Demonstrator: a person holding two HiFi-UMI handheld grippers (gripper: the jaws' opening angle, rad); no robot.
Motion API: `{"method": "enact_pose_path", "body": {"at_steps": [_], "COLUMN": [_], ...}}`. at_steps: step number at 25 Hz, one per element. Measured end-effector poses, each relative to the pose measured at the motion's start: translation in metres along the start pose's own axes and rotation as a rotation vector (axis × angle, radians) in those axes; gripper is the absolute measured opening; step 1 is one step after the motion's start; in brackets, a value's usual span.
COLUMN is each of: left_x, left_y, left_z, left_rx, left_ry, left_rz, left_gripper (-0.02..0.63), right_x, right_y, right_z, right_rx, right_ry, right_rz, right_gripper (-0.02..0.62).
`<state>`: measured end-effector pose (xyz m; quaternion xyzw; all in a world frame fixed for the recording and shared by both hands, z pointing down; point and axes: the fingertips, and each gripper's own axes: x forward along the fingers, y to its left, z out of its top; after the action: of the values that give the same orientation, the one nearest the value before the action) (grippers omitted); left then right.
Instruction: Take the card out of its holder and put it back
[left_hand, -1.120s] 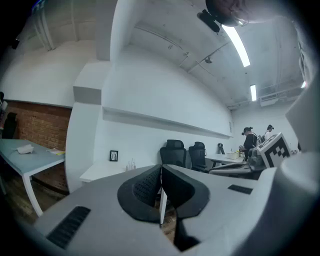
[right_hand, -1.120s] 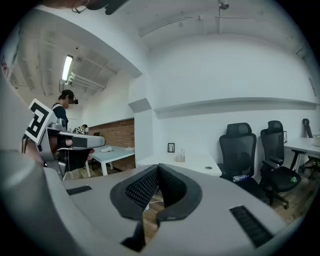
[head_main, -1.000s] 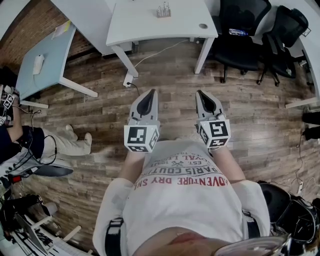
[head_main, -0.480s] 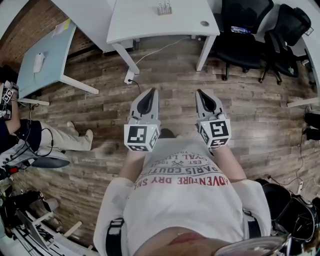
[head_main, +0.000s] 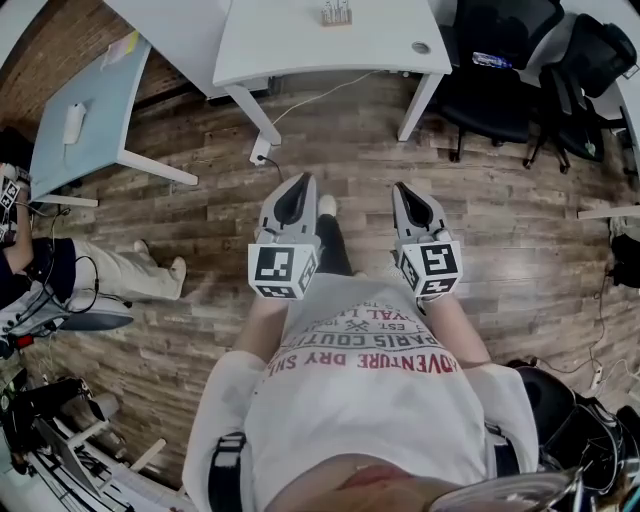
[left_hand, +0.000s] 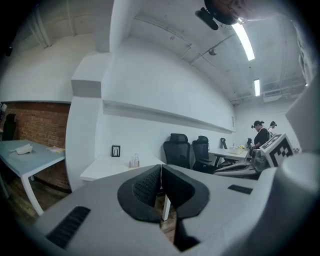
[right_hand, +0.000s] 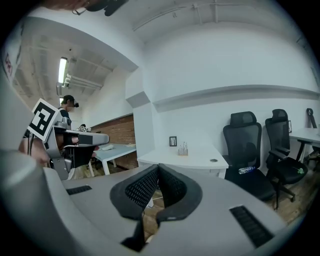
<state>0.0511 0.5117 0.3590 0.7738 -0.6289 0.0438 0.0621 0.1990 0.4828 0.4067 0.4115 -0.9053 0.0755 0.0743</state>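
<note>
A small black-framed upright card (right_hand: 172, 141) stands at the back of the white rectangular counter (head_main: 300, 40). A small clear stand (head_main: 337, 12) is near its 3 o'clock. The counter lies at 12 o'clock from both tongs. The grey left tongs (head_main: 298, 188) and grey right tongs (head_main: 410, 192) are pressed together, empty, above the wooden plank floor (head_main: 200, 200).

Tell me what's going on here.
A person stands on a wooden floor holding the left hand-held gripper and the right hand-held gripper, both shut and empty. They point toward a white desk with a small frame and a small clear item on it. Neither has reached the desk yet.
</note>
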Motion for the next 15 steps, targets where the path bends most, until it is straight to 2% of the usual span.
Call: {"method": "enact_pose_path", "body": {"at_steps": [10, 15], "left_x": [0.119, 0.175], "left_y": [0.055, 0.104], "left_z": [0.017, 0.036], "left_rx": [-0.045, -0.045], "left_ry": [0.006, 0.004], "left_rz": [-0.061, -0.063], "left_gripper": [0.026, 0.026], "right_x": [0.102, 0.17], "right_y": [-0.06, -0.086], "right_z": [0.027, 0.05], "right_rx": [0.003, 0.025], "right_ry": [0.04, 0.054], "right_rz": [-0.083, -0.126], "right_gripper": [0.025, 0.025]}}
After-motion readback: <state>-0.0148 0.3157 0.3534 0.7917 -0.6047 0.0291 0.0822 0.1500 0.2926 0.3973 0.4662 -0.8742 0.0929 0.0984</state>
